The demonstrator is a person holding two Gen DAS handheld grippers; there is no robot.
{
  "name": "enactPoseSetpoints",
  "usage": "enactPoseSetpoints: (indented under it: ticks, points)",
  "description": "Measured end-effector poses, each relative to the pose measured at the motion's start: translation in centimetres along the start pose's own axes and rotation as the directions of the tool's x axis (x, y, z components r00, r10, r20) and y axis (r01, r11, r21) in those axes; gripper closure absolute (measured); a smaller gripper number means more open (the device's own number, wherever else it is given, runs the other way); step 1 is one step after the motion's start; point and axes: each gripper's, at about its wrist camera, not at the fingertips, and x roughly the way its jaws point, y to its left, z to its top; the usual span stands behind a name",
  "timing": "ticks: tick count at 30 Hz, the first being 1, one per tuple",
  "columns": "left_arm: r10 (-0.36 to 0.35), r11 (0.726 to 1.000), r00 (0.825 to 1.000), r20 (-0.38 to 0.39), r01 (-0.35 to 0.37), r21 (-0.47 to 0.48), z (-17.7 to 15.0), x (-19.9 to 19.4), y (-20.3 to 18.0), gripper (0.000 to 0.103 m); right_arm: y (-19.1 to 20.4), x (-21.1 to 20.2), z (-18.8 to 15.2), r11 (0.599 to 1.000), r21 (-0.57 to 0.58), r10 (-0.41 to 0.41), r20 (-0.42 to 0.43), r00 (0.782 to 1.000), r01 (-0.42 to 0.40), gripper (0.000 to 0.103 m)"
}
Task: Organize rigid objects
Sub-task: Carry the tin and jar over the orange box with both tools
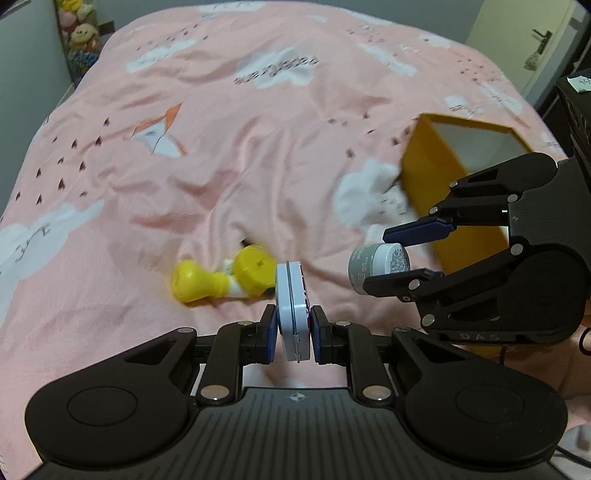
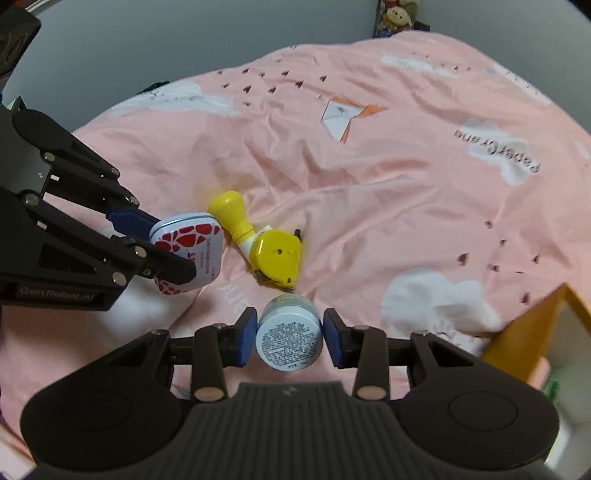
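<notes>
My left gripper (image 1: 293, 330) is shut on a flat white tin (image 1: 292, 310) with a red pattern, held on edge above the pink bedspread. The same tin (image 2: 188, 251) shows its red face in the right wrist view, pinched by the left gripper (image 2: 171, 245). My right gripper (image 2: 290, 334) is shut on a small round white jar (image 2: 289, 334) with a printed label. In the left wrist view that jar (image 1: 378, 266) sits between the right gripper's (image 1: 400, 253) blue pads. A yellow plastic toy (image 1: 225, 278) (image 2: 266, 243) lies on the bed below both.
An open yellow box (image 1: 436, 162) (image 2: 524, 332) with a pale inside stands on the bed to the right. The pink bedspread (image 1: 258, 140) is wrinkled. Plush toys (image 1: 79, 33) stand by the wall at the far corner. A door (image 1: 532, 48) is at far right.
</notes>
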Motion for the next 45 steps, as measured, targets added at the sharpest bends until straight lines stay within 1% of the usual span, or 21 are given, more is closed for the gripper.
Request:
enactPoseSetpoints:
  ticks: [5, 10, 14, 21, 24, 27, 30, 34, 37, 40, 42, 45]
  points:
    - [-0.013, 0.998, 0.999, 0.044, 0.010, 0.066, 0.9, -1.8, -2.6, 0.083, -1.5, -4.3, -0.8, 1.000, 0.024, -0.016, 0.042, 0.999, 0.015, 0.064]
    - [-0.030, 0.992, 0.997, 0.077, 0.021, 0.122, 1.8, -3.1, -5.2, 0.083, -3.7, -8.5, -2.7, 0.995, 0.042, -0.092, 0.072, 0.993, 0.089, 0.064]
    - [-0.052, 0.985, 0.993, 0.103, 0.034, 0.170, 3.0, -3.7, -7.7, 0.083, -6.4, -11.0, -4.7, 0.983, 0.085, -0.168, 0.071, 0.983, 0.162, 0.064]
    - [-0.100, 0.963, 0.990, 0.101, 0.071, 0.259, 5.4, -2.7, -12.3, 0.083, -11.4, -12.7, -8.3, 0.950, 0.150, -0.278, 0.010, 0.960, 0.274, 0.064]
    - [-0.127, 0.955, 0.987, 0.094, 0.096, 0.282, 6.4, -1.6, -14.1, 0.083, -13.6, -12.4, -10.0, 0.938, 0.178, -0.297, -0.033, 0.954, 0.298, 0.064]
    - [-0.173, 0.943, 0.982, 0.080, 0.141, 0.301, 7.4, -0.3, -16.1, 0.083, -15.5, -11.5, -11.7, 0.927, 0.199, -0.307, -0.079, 0.948, 0.317, 0.064]
    - [-0.213, 0.929, 0.975, 0.061, 0.183, 0.321, 8.0, 1.1, -18.1, 0.083, -17.1, -10.5, -13.1, 0.924, 0.212, -0.300, -0.118, 0.947, 0.319, 0.064]
    - [-0.232, 0.914, 0.972, 0.032, 0.206, 0.351, 8.6, 3.5, -20.4, 0.083, -18.3, -8.7, -14.2, 0.930, 0.216, -0.268, -0.155, 0.951, 0.298, 0.064]
    - [-0.246, 0.913, 0.969, -0.013, 0.237, 0.333, 8.9, 5.2, -21.2, 0.083, -18.5, -7.5, -14.2, 0.940, 0.218, -0.231, -0.165, 0.959, 0.264, 0.064]
    - [-0.250, 0.921, 0.967, -0.052, 0.255, 0.294, 9.0, 7.0, -21.3, 0.083, -18.1, -6.2, -14.1, 0.954, 0.205, -0.183, -0.175, 0.967, 0.218, 0.064]
    - [-0.248, 0.927, 0.967, -0.064, 0.256, 0.274, 9.0, 7.9, -21.3, 0.083, -17.8, -5.1, -14.0, 0.962, 0.190, -0.156, -0.207, 0.966, 0.196, 0.064]
    - [-0.254, 0.927, 0.964, -0.084, 0.267, 0.265, 9.0, 8.7, -21.5, 0.083, -17.6, -3.5, -14.1, 0.966, 0.176, -0.139, -0.264, 0.955, 0.189, 0.065]
